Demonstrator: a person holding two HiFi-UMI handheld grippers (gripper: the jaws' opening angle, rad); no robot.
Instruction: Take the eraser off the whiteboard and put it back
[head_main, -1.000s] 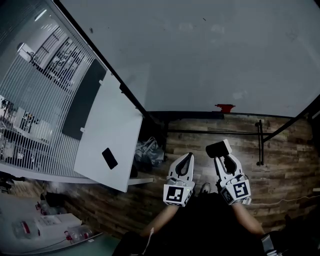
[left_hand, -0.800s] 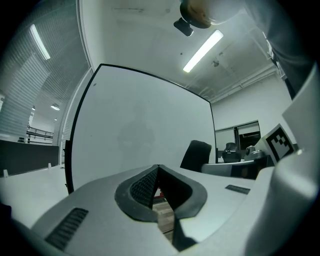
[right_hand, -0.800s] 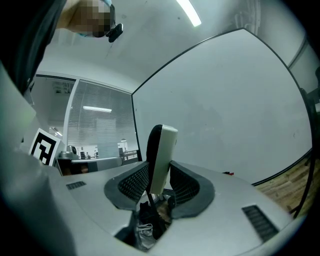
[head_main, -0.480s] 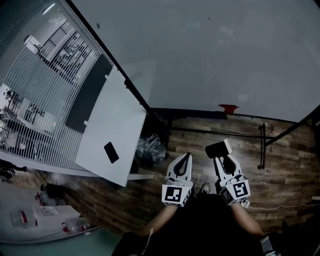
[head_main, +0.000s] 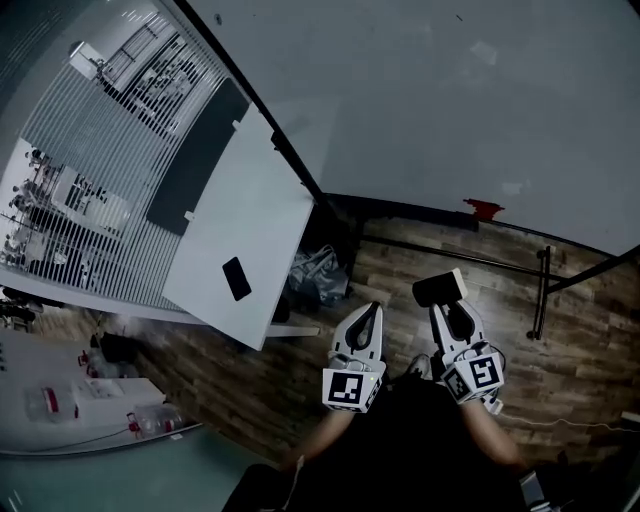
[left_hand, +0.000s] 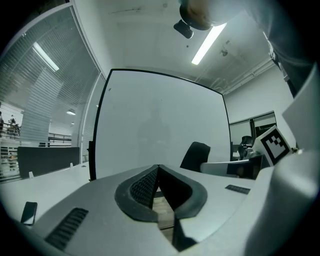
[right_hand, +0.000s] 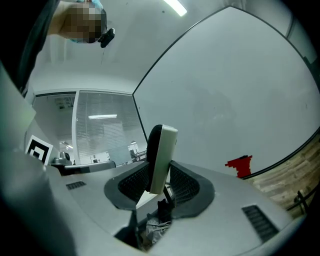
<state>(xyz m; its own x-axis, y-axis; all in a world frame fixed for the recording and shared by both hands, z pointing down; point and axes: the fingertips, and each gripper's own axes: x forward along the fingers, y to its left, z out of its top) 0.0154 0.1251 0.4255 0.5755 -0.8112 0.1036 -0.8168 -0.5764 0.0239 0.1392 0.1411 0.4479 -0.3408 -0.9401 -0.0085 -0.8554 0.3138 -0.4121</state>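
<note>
The whiteboard (head_main: 420, 110) fills the top of the head view, with a small red piece (head_main: 484, 208) at its lower edge. My right gripper (head_main: 443, 300) is shut on the eraser (head_main: 440, 289), a block with a black face and a white back. It is held away from the board, above the wooden floor. In the right gripper view the eraser (right_hand: 161, 157) stands upright between the pads, and the board (right_hand: 225, 95) lies ahead. My left gripper (head_main: 367, 312) is beside it, shut on nothing. Its tips (left_hand: 158, 170) meet in the left gripper view.
A white table (head_main: 250, 215) stands at the left with a black phone (head_main: 236, 278) on it and a dark panel (head_main: 195, 165) along its far side. A bag (head_main: 315, 275) lies under it. The board's stand rail (head_main: 540, 295) crosses the floor at right. Bottles (head_main: 50, 400) sit lower left.
The head view has swung, so the table, the board's edge and the red piece have slid to the right. Both grippers keep their spots low in the picture, with the eraser still in the right one.
</note>
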